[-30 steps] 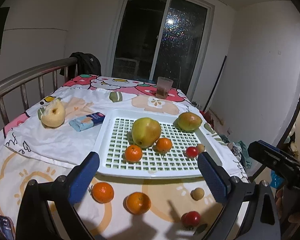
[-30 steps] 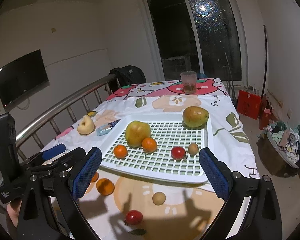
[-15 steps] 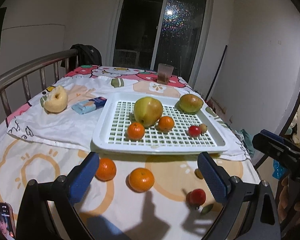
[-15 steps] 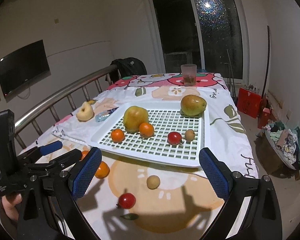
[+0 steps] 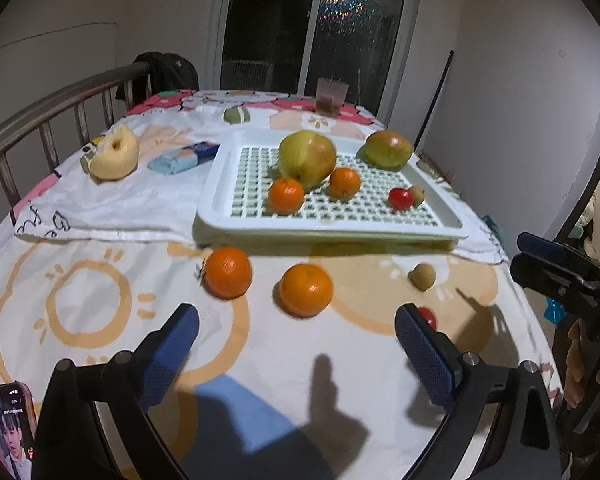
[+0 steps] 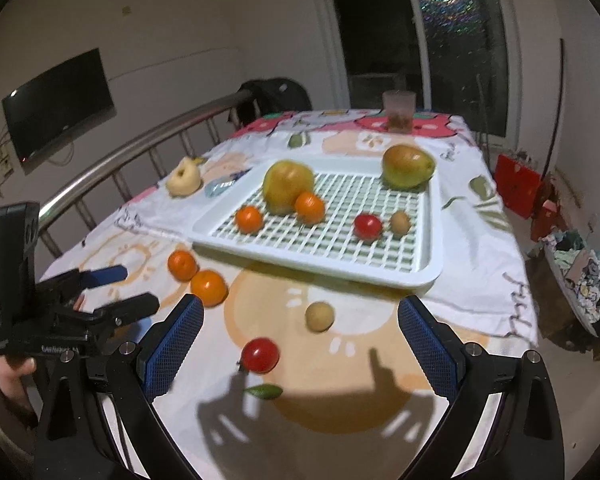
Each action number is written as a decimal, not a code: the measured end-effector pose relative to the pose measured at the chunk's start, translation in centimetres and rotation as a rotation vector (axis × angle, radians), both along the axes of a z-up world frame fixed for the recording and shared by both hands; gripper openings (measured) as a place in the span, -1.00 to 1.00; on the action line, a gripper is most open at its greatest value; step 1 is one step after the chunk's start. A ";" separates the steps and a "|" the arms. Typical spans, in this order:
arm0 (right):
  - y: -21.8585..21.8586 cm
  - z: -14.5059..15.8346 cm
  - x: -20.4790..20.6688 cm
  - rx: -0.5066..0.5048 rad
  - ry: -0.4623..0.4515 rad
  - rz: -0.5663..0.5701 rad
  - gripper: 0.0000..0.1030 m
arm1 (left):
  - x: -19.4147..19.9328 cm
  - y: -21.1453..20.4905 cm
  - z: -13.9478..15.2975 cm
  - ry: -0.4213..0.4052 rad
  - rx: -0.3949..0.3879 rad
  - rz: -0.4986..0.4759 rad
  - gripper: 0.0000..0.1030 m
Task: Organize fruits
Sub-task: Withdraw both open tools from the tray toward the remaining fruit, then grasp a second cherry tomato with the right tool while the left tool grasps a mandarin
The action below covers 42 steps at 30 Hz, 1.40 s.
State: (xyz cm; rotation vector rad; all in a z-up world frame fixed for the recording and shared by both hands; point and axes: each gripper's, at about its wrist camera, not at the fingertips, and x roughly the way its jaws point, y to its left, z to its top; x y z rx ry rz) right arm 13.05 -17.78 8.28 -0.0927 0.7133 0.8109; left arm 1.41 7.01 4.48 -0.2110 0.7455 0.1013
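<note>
A white slatted tray (image 5: 440,216) (image 6: 434,248) holds a large yellow-green apple (image 5: 306,158), a mango (image 5: 388,149), two small oranges (image 5: 286,195) (image 5: 344,183), a red tomato (image 5: 400,199) and a small brown fruit (image 5: 418,195). On the cloth in front lie two oranges (image 5: 228,272) (image 5: 306,290), a small brown fruit (image 6: 319,316) and a red tomato (image 6: 260,355). My left gripper (image 5: 296,356) is open and empty, just short of the loose oranges. My right gripper (image 6: 300,344) is open and empty, around the loose tomato's position but above it.
A bitten pale apple (image 5: 114,154) and a blue packet (image 5: 184,158) lie left of the tray. A cup (image 5: 332,96) stands at the far end. A metal railing (image 5: 40,120) runs along the left. A phone (image 5: 8,424) lies at the near left corner.
Both grippers have pulled back and lowered toward the near table edge. The loose oranges, tomato and brown fruit now sit closer to the fingers. No fruit has moved.
</note>
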 end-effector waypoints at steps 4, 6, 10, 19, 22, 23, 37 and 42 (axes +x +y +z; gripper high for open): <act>1.0 -1.2 -0.5 -0.025 0.035 0.047 0.92 | 0.1 1.2 -1.0 0.042 -0.025 0.017 0.93; 1.7 -1.8 -0.7 -0.042 0.053 0.071 0.92 | 0.2 2.1 -1.2 0.050 -0.047 0.049 0.93; 3.0 -2.9 -1.0 -0.081 0.072 0.112 0.84 | 0.6 3.4 -1.1 0.046 -0.057 0.098 0.88; 4.4 -5.1 -0.6 -0.134 0.141 0.155 0.39 | 3.3 5.7 -2.9 0.112 -0.129 0.167 0.45; 4.8 -5.9 -0.4 -0.151 0.163 0.161 0.22 | 4.1 6.3 -3.3 0.120 -0.152 0.192 0.35; 4.9 -6.1 -0.4 -0.156 0.171 0.164 0.18 | 4.3 6.4 -3.4 0.121 -0.160 0.199 0.34; 5.3 -6.9 -0.1 -0.183 0.172 0.159 -0.36 | 6.4 6.0 -4.3 0.130 -0.188 0.142 -0.22; 5.1 -6.7 -0.2 -0.174 0.167 0.154 -0.41 | 5.4 5.5 -3.7 0.123 -0.180 0.138 -0.23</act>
